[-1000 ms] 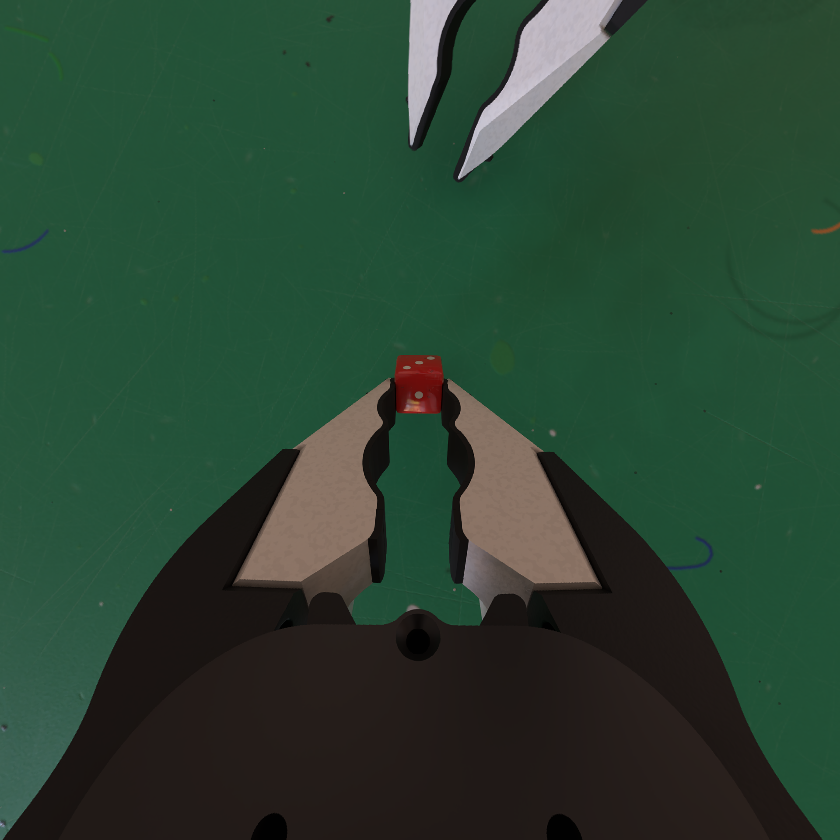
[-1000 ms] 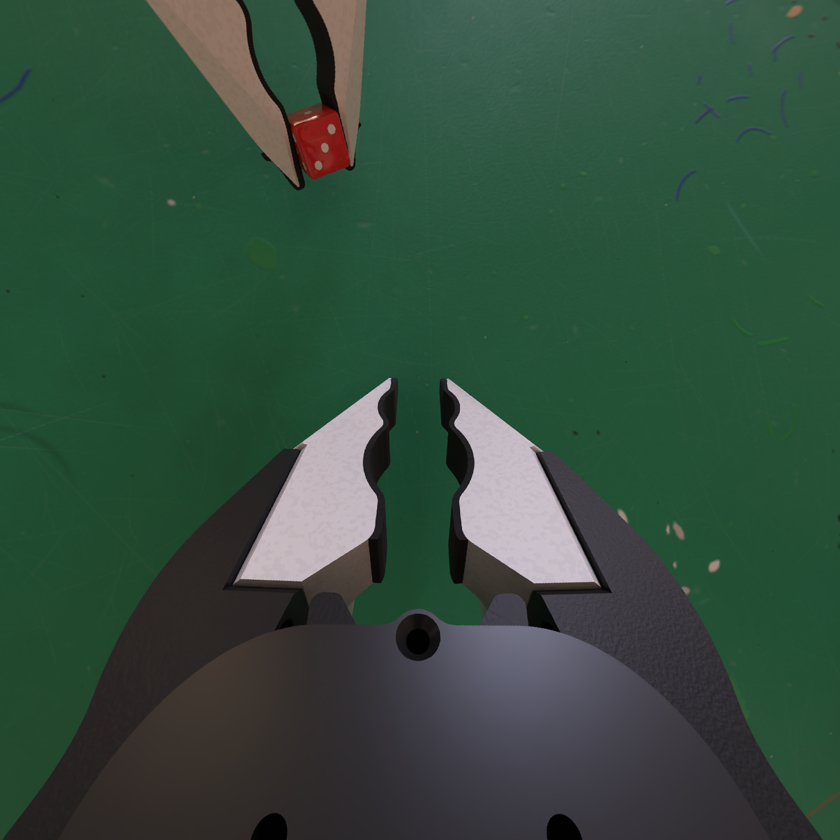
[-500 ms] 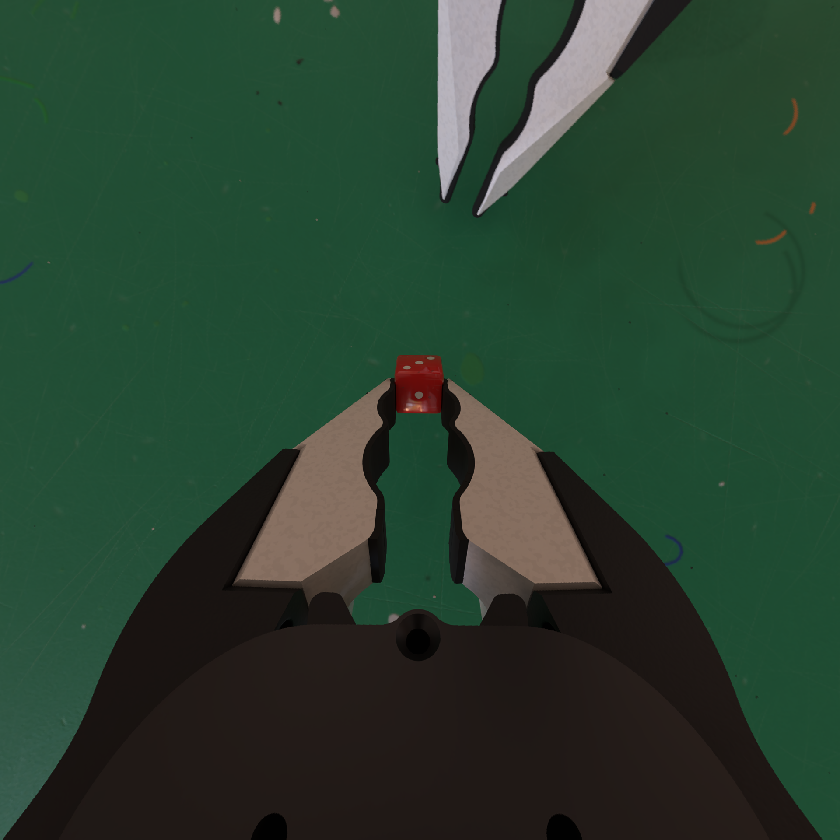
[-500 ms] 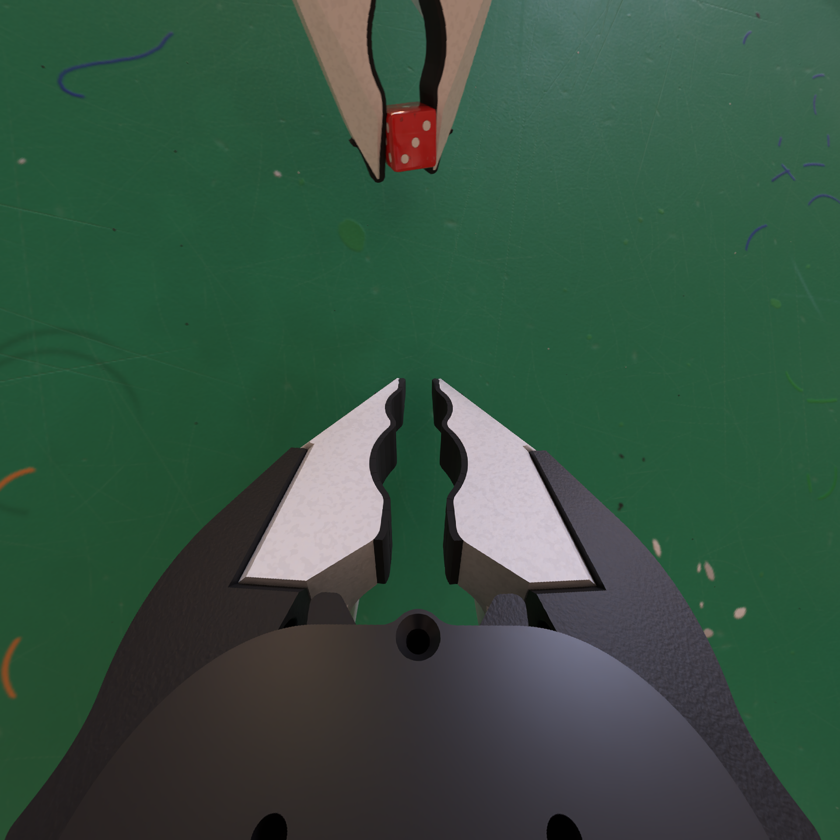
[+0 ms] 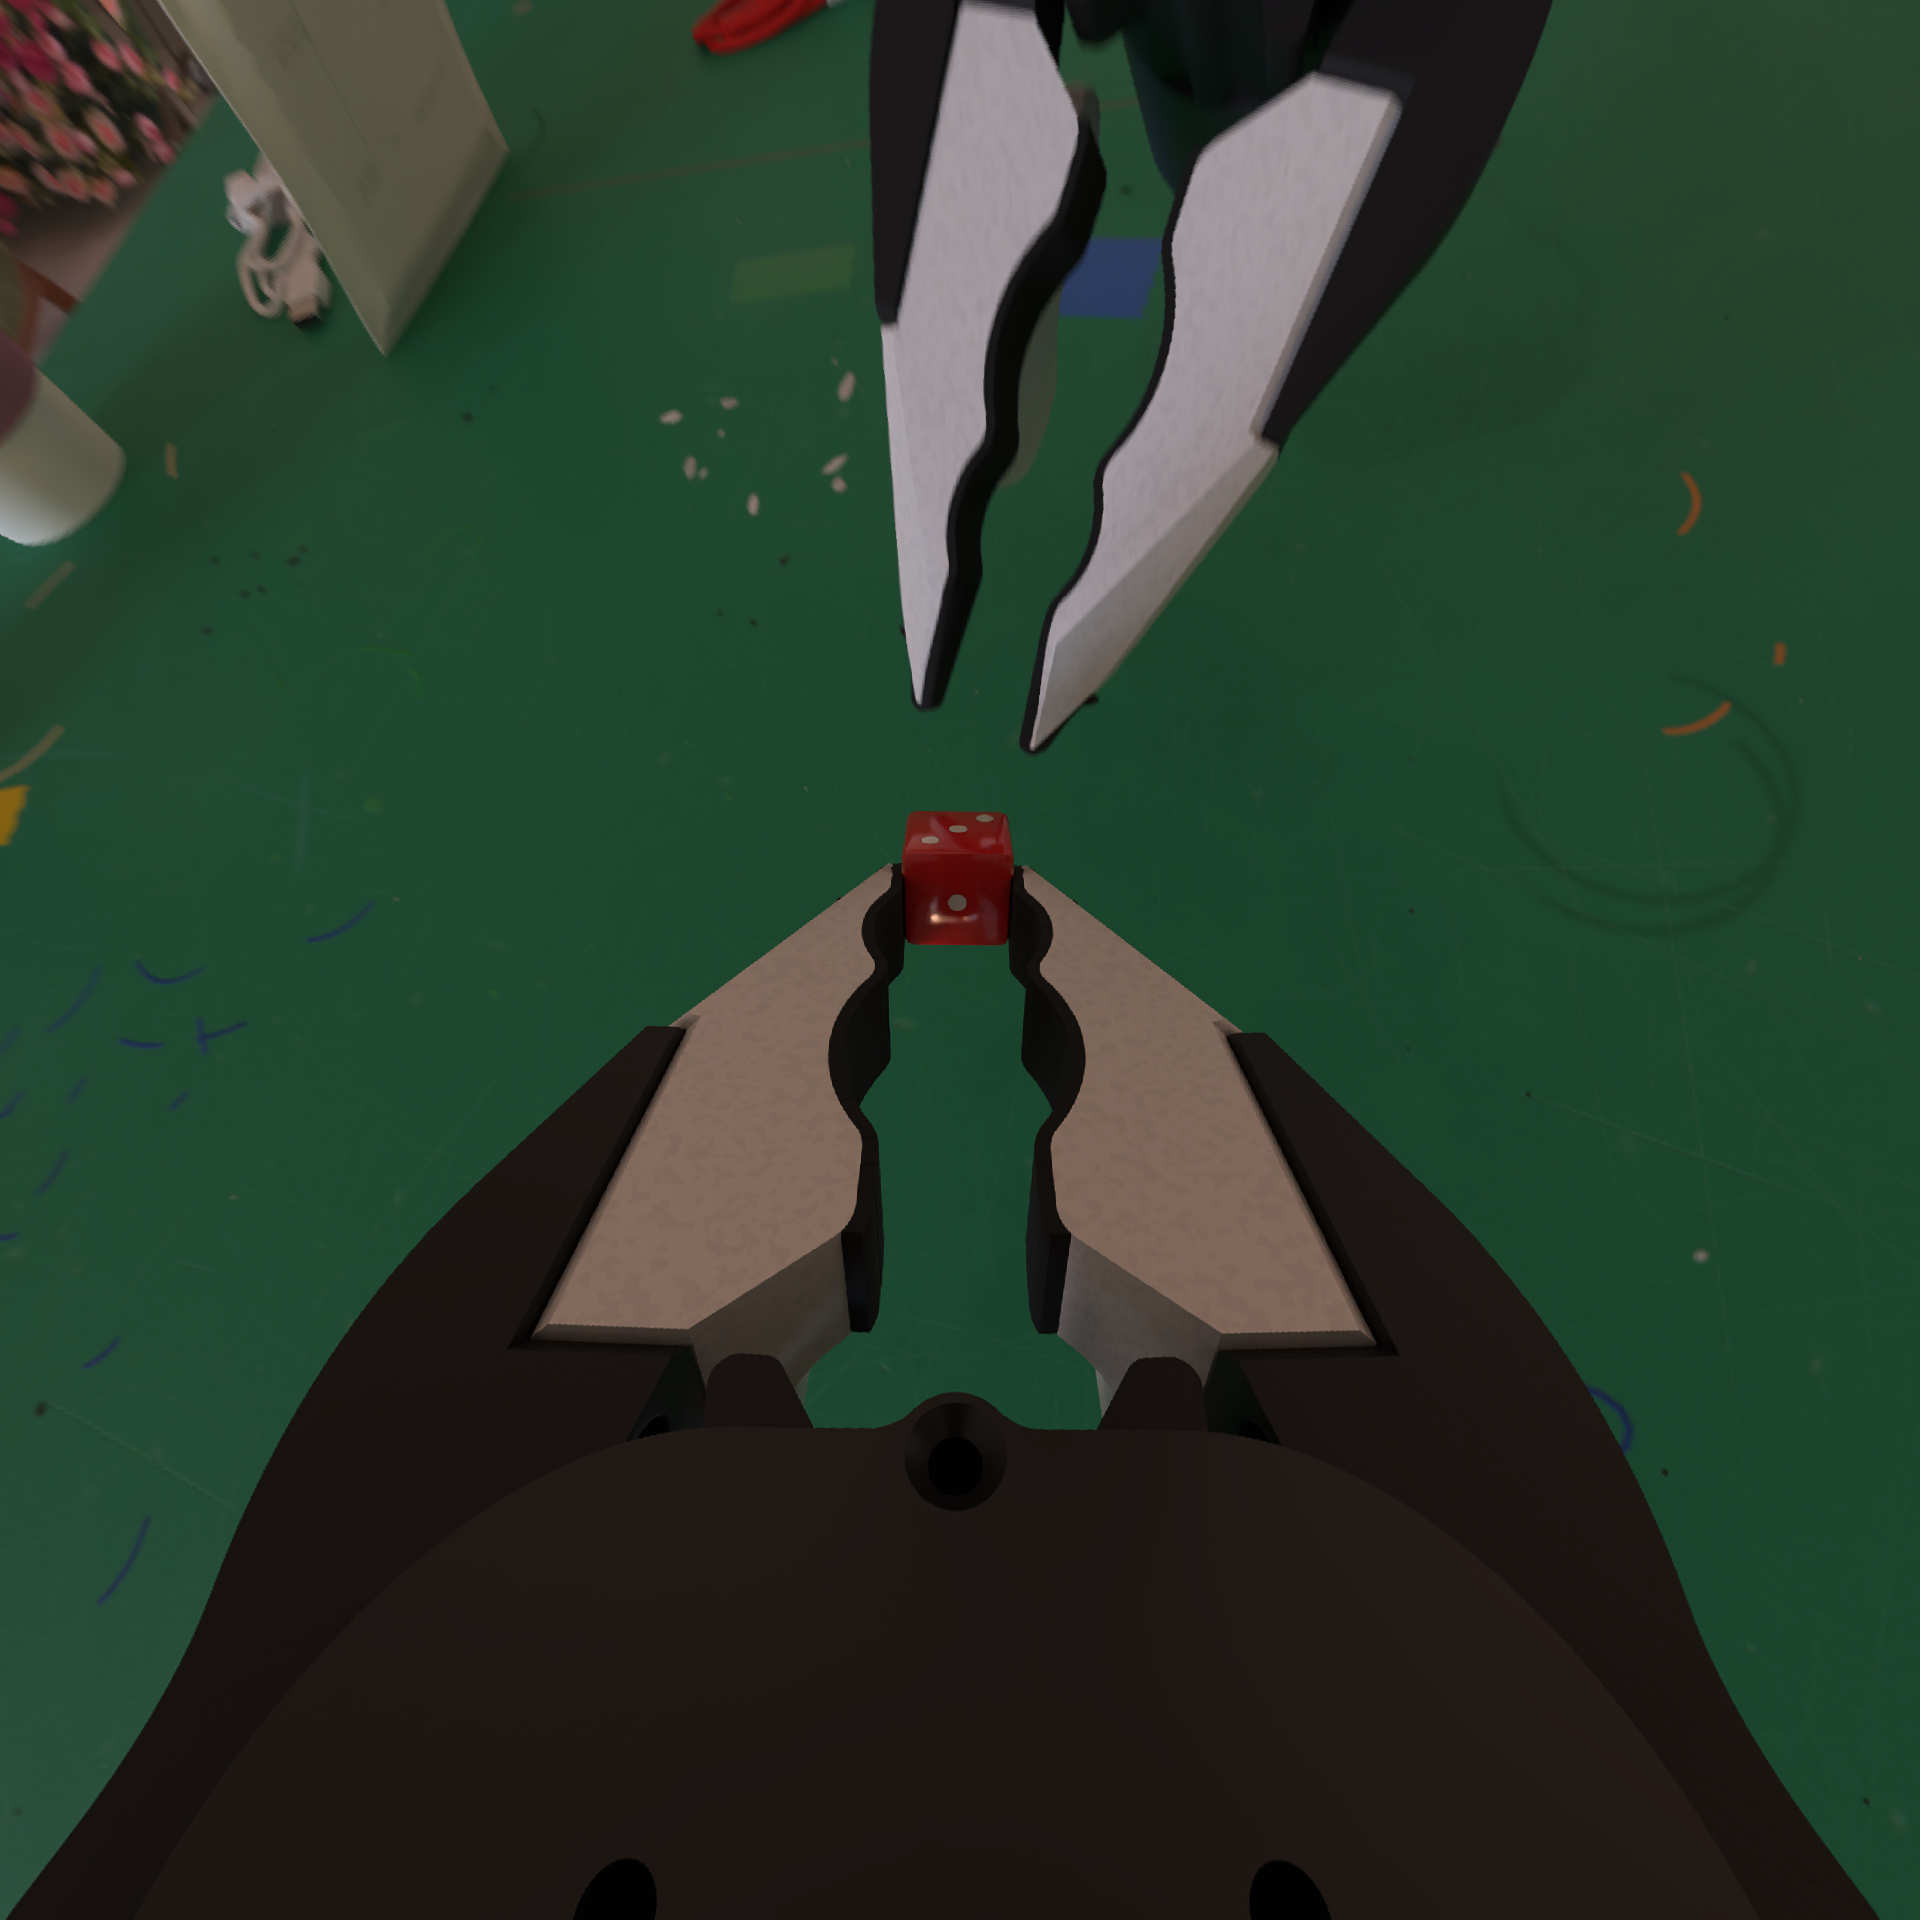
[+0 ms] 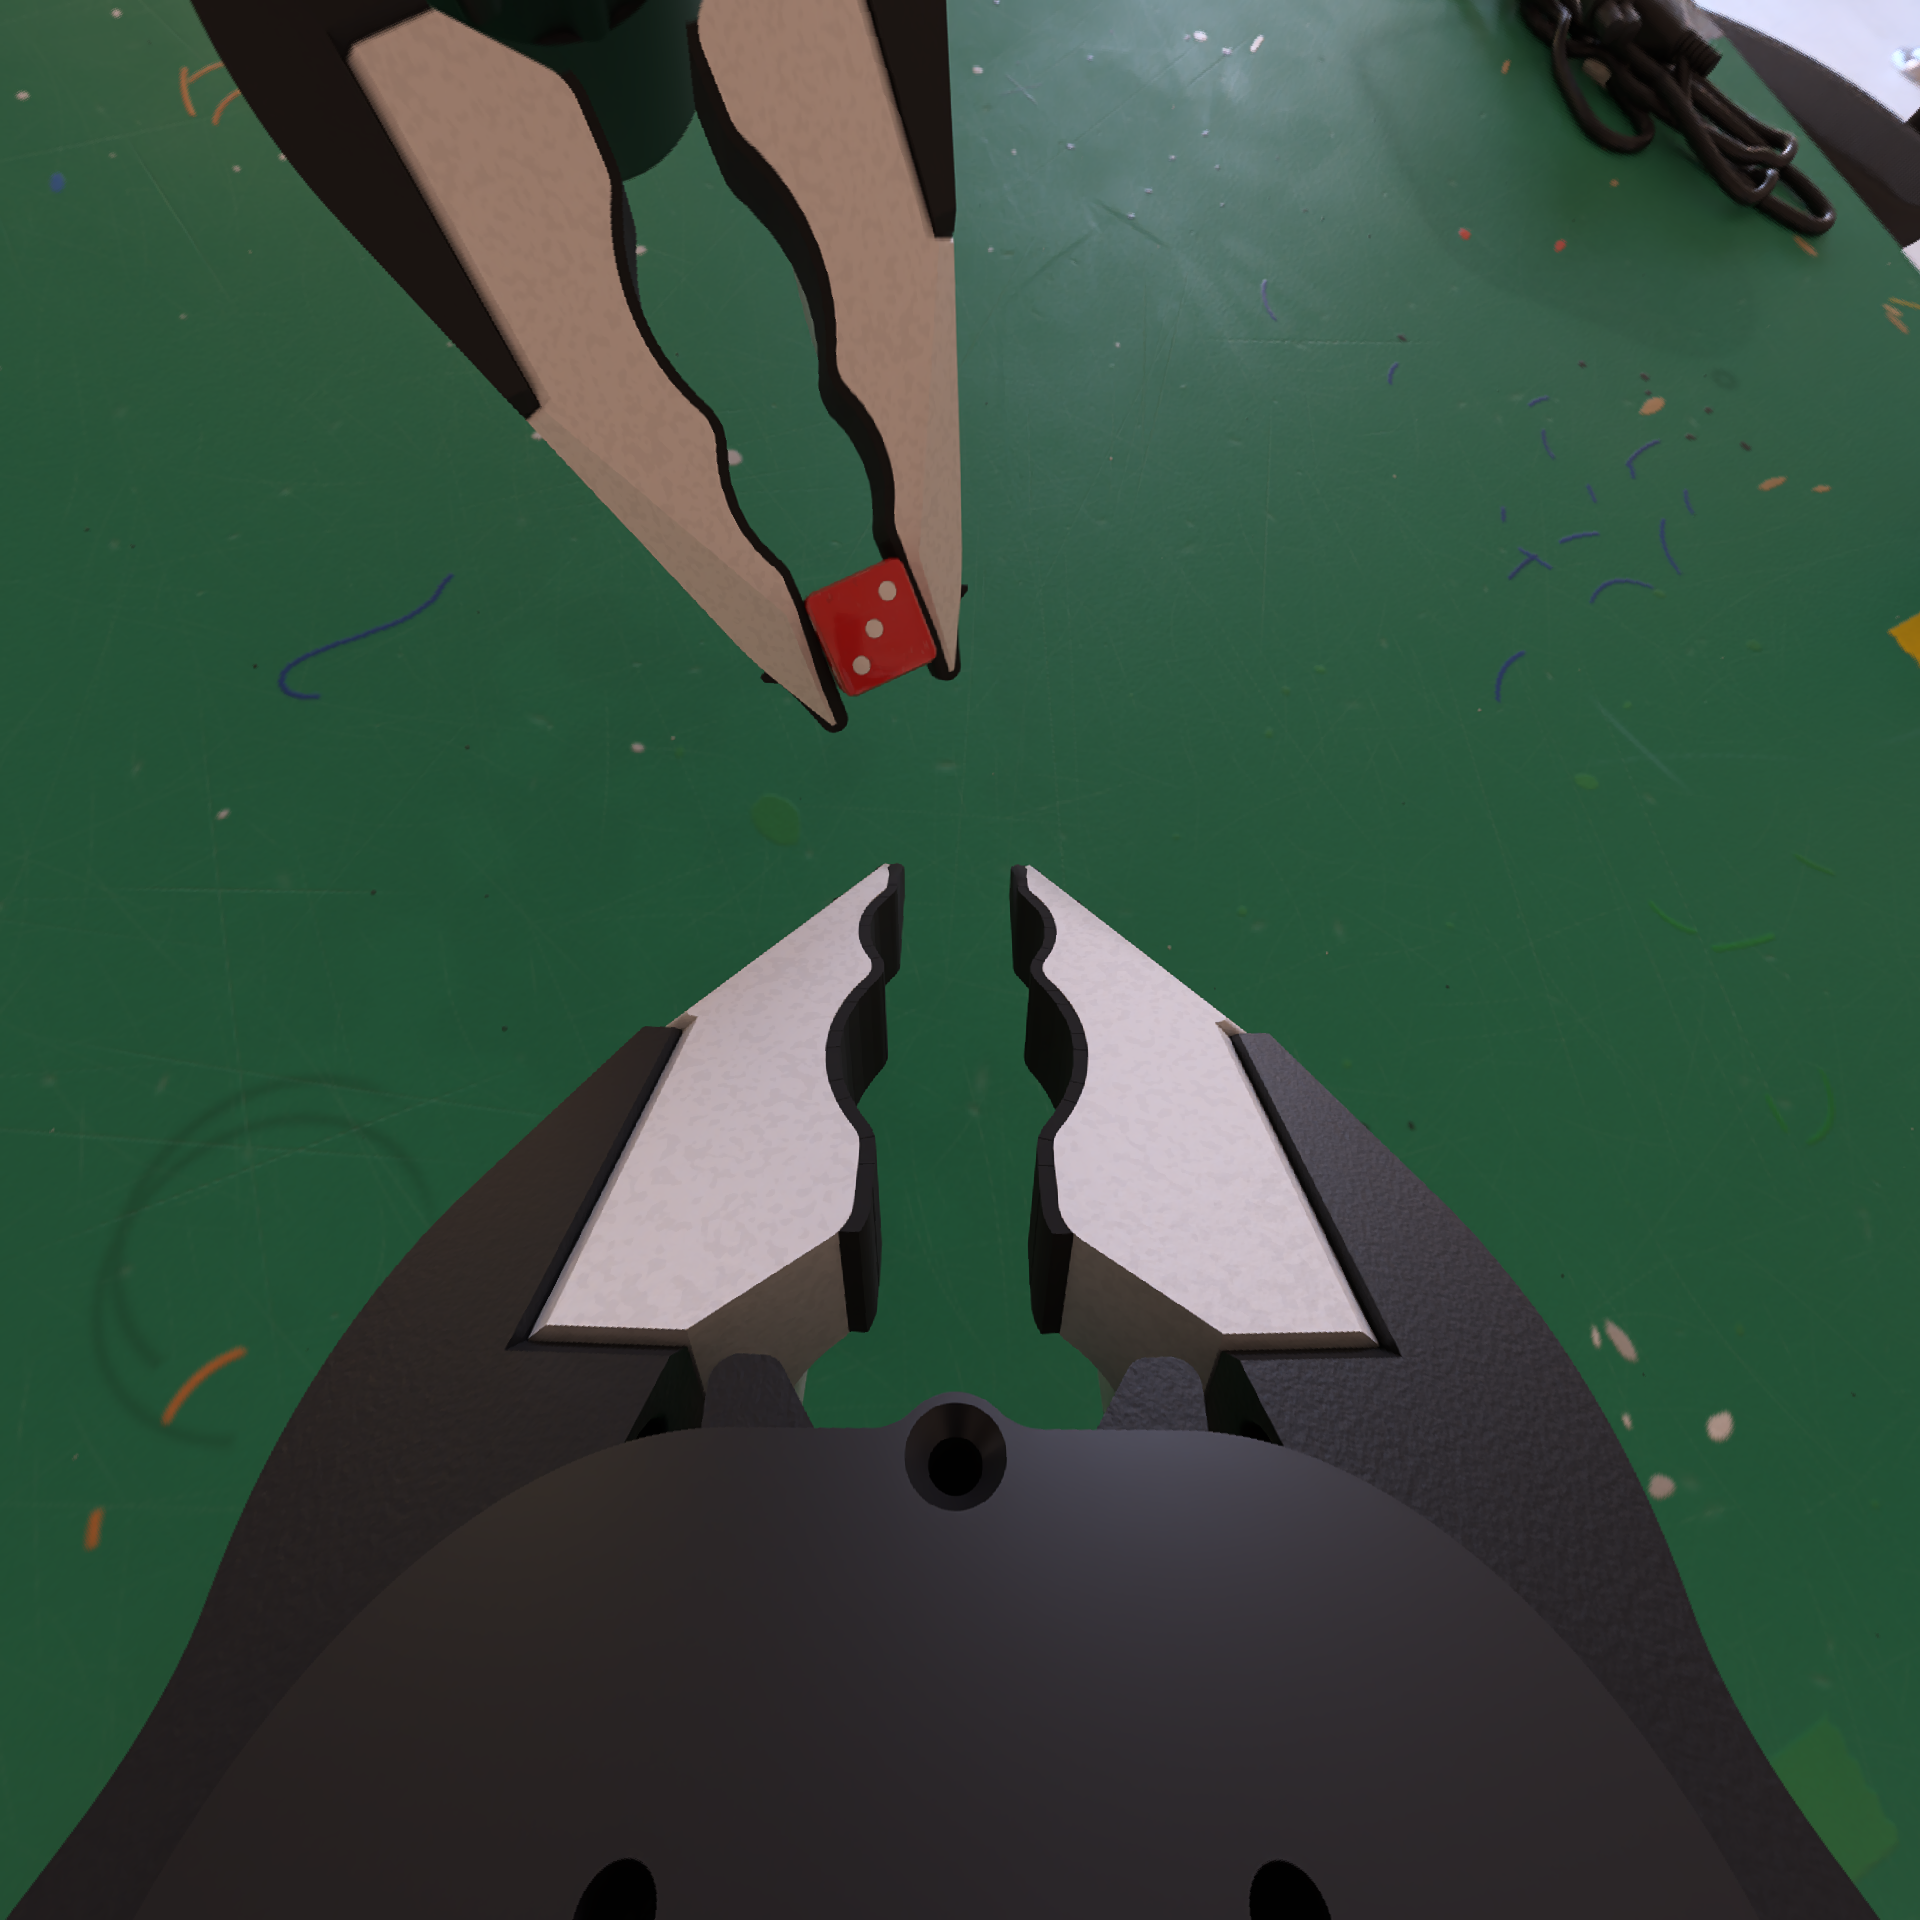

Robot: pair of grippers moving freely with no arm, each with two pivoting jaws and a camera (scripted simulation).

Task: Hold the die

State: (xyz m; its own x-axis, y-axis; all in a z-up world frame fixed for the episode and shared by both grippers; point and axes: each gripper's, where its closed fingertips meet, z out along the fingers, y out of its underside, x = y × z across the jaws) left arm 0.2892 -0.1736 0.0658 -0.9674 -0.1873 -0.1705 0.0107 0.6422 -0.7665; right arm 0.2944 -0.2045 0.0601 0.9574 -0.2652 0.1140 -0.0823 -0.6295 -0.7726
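A small red die (image 5: 957, 879) with white pips is clamped between the tan fingertips of my left gripper (image 5: 957, 883), above the green table. In the right wrist view the same die (image 6: 871, 627) shows its three-pip face, held by the left gripper (image 6: 894, 691) coming in from the top. My right gripper (image 6: 956, 878), with white fingers, is open a little and empty, its tips a short way from the die. In the left wrist view the right gripper (image 5: 977, 722) points down at the die from above.
The green table (image 5: 416, 727) is scuffed and marked. A pale box (image 5: 353, 145) and a white cable (image 5: 272, 249) lie at the far left in the left wrist view. A black cable bundle (image 6: 1683, 104) lies at the top right in the right wrist view.
The two grippers have come much closer together, tip to tip. The die stays clamped in the left gripper. The right gripper's fingers have opened slightly.
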